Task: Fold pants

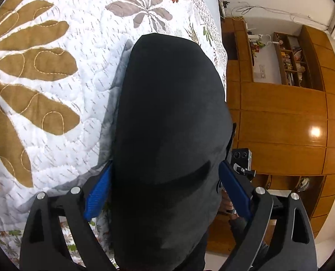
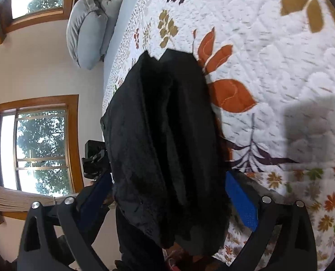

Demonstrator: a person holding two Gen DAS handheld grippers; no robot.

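The black pants fill the middle of the left wrist view, bunched between the blue pads of my left gripper, which is shut on them above the quilt. In the right wrist view the pants hang in folded layers between the blue pads of my right gripper, which is also shut on them. The far end of the pants reaches toward the quilt. The other gripper's body shows beside the cloth in each view.
A white quilted bedspread with leaf patterns covers the bed. A grey pillow lies at the bed's head. Wooden cabinets and shelves stand beside the bed. Windows are on the wall.
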